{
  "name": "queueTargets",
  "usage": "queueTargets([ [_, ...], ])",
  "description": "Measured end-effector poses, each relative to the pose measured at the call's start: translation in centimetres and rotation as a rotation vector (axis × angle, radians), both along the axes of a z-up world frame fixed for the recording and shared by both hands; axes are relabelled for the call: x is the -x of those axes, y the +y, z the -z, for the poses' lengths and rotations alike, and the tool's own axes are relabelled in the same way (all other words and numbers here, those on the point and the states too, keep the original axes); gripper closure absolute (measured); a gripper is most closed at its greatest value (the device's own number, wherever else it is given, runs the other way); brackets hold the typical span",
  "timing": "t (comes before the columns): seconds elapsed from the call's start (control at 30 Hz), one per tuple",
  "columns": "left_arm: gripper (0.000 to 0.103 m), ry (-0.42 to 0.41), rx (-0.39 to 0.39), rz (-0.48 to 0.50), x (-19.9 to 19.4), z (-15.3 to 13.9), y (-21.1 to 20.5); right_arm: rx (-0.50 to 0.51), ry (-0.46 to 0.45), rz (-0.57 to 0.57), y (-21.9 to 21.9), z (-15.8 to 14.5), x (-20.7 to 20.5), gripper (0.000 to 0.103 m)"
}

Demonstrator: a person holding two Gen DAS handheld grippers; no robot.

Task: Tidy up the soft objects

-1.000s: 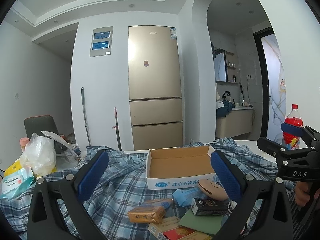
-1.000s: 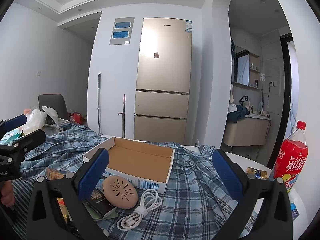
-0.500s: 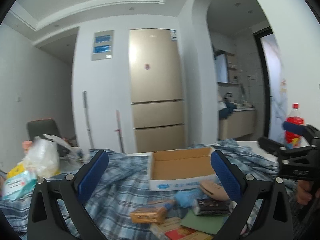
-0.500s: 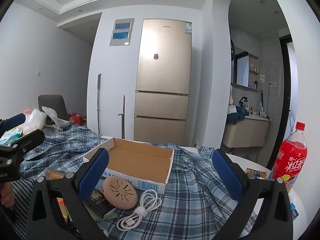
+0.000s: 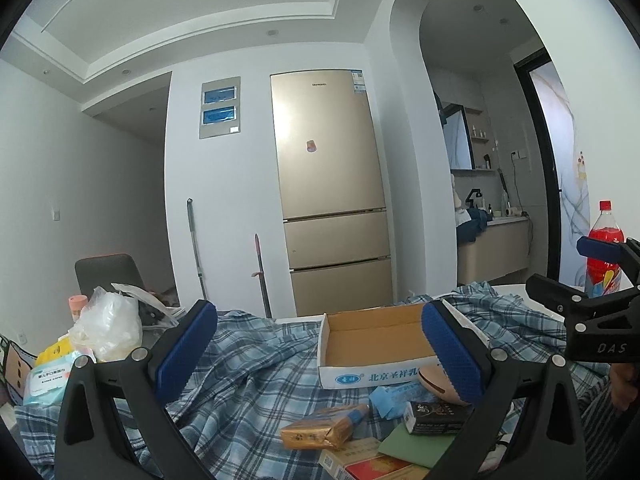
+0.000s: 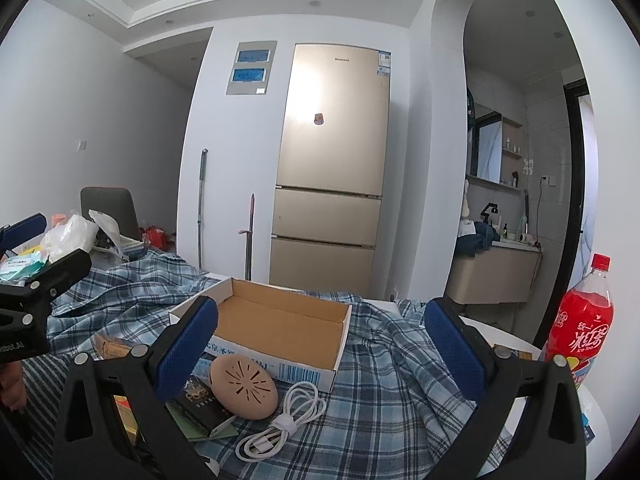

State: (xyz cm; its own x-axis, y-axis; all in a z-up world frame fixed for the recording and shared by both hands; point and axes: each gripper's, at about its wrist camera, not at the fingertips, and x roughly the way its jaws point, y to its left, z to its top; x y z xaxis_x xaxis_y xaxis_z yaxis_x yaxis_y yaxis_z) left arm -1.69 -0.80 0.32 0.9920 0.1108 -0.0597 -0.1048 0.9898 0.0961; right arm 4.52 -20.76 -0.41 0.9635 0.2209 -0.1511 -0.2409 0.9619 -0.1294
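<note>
A rumpled blue plaid cloth (image 5: 256,364) (image 6: 380,376) covers the table. On it lies an open, empty cardboard box (image 5: 376,340) (image 6: 280,320). My left gripper (image 5: 318,344) hovers open above the cloth, with nothing between its blue pads. In front of the box lie a blue tissue pack (image 5: 394,396) and a brown packet (image 5: 316,432). My right gripper (image 6: 320,344) is also open and empty, just short of a tan round disc (image 6: 244,386) and a coiled white cable (image 6: 284,424). Each gripper shows in the other's view, the right gripper (image 5: 558,262) and the left gripper (image 6: 62,238).
A black box (image 6: 200,396), a green card (image 5: 420,444) and a red pack (image 5: 368,464) lie near the disc. A red soda bottle (image 6: 580,320) stands at the right table edge. A plastic bag (image 5: 108,328) and wipes pack (image 5: 48,380) sit left. A fridge (image 5: 332,200) stands behind.
The left gripper's view wobbled and settled slightly shifted, the box a little further right. The right gripper barely moved. Both stay open and empty.
</note>
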Motion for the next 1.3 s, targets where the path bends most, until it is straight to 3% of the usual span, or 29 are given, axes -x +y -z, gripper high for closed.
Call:
queueTargets([
  [0.5, 0.000, 0.022, 0.008, -0.019, -0.7, 0.2, 0.4, -0.027, 0.031, 0.014, -0.7, 0.0, -0.6, 0.000],
  [0.77, 0.000, 0.093, 0.030, 0.002, -1.9, 0.4, 0.7, -0.018, 0.052, 0.003, -0.4, 0.2, -1.0, 0.000],
  [0.97, 0.000, 0.180, 0.103, 0.020, -3.5, 0.8, 1.9, -0.023, 0.110, -0.049, -0.3, 0.5, -1.9, 0.000],
  [1.07, 0.000, 0.204, 0.138, 0.044, -3.8, 1.1, 2.4, -0.043, 0.093, -0.034, -0.8, 0.4, -1.6, 0.000],
  [1.3, 0.000, 0.188, 0.113, 0.080, -3.3, 0.9, 1.6, -0.003, 0.017, -0.007, -0.1, -0.1, -0.1, 0.000],
])
